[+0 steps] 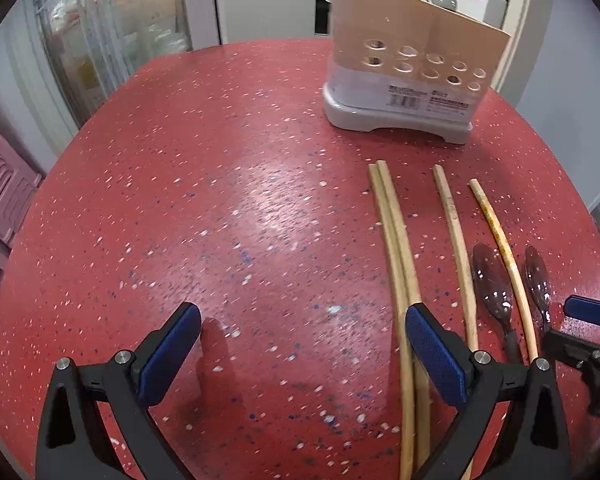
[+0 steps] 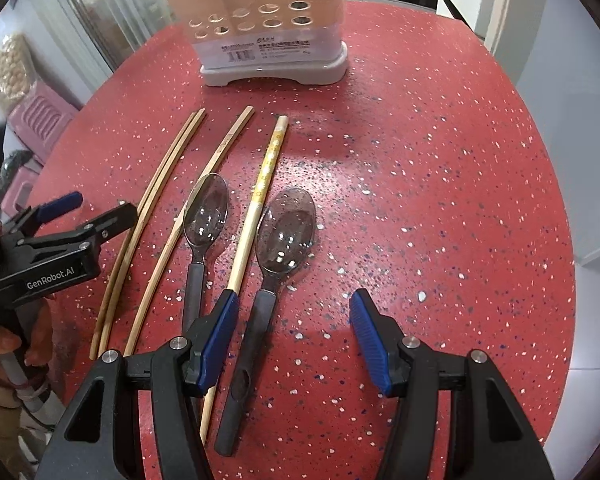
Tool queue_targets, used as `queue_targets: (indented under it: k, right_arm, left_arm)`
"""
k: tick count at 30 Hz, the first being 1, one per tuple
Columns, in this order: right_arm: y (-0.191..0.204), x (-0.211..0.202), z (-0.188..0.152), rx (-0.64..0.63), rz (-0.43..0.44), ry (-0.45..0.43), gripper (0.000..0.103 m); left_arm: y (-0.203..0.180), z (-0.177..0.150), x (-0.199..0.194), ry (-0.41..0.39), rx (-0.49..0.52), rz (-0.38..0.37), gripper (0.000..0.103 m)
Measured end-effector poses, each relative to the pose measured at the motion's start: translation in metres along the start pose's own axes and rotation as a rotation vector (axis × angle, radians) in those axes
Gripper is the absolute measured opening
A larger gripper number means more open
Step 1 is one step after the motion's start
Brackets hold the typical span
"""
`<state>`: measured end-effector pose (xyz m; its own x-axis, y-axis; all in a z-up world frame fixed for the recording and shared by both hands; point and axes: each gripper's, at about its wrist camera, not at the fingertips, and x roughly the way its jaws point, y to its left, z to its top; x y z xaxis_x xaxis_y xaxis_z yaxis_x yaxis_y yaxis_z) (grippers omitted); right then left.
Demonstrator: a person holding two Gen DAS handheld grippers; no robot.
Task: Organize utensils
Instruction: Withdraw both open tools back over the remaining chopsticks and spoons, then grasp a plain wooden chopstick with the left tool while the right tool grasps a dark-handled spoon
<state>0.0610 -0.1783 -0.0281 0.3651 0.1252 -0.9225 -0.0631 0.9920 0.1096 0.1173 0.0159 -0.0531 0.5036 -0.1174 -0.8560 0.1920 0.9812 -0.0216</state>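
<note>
Red speckled table (image 2: 440,168) fills both views, edges cut off by the fisheye. Beige utensil holder (image 1: 412,60) on a grey base stands at the far side; barcode sticker on its front, print too small to read; its top is cropped in the right wrist view, while the left wrist view shows something sticking out of it, not identifiable. Left gripper (image 1: 304,346): jaws wide apart, nothing between them, right pad sitting over the paired chopsticks (image 1: 392,232); contact unclear. "GenRobot.AI" is readable on its side only in the right wrist view, along with the hand (image 2: 4,344) holding it. Right gripper (image 2: 294,340): jaws apart, clamped on nothing, the right-hand spoon (image 2: 286,232) handle lying between them, left pad over the end of the printed chopstick (image 2: 260,192); its gold markings are illegible. Plain single chopstick (image 2: 204,184) lies between the pair and the left-hand spoon (image 2: 205,212). All utensils are on the table near the holder. Spoon bowls are clear in the right view, small and partly covered in the left.
</note>
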Motion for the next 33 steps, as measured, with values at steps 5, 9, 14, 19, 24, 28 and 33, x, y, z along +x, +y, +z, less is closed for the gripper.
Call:
queue_targets:
  k: [5,9,14,19,24,28,33]
  right_arm:
    - [0.012,0.005,0.007,-0.034,-0.003,0.016,0.062]
    - [0.011,0.005,0.009,-0.026,0.01,0.026,0.06]
    - [0.001,0.004,0.006,-0.011,0.045,0.02,0.058]
    - [-0.003,-0.001,0.003,-0.002,0.038,0.01,0.058]
    - [0.002,0.002,0.0,-0.024,-0.017,0.032,0.057]
    - [0.021,0.008,0.003,-0.091,-0.085,0.025,0.057]
    - [0.021,0.008,0.007,-0.096,-0.078,0.025,0.041]
  left_arm:
    - [-0.012,0.01,0.004,0.01,0.043,-0.004,0.103]
    - [-0.014,0.014,0.005,0.021,0.061,-0.005,0.103]
    - [-0.006,0.01,0.003,0.032,0.03,-0.037,0.103]
    - [-0.002,0.006,0.001,0.027,0.029,-0.028,0.103]
    - [0.002,0.0,0.002,0.036,0.045,0.002,0.103]
    - [-0.002,0.001,0.003,0.05,0.042,0.002,0.103]
    - [-0.016,0.002,-0.002,0.05,0.092,-0.015,0.103]
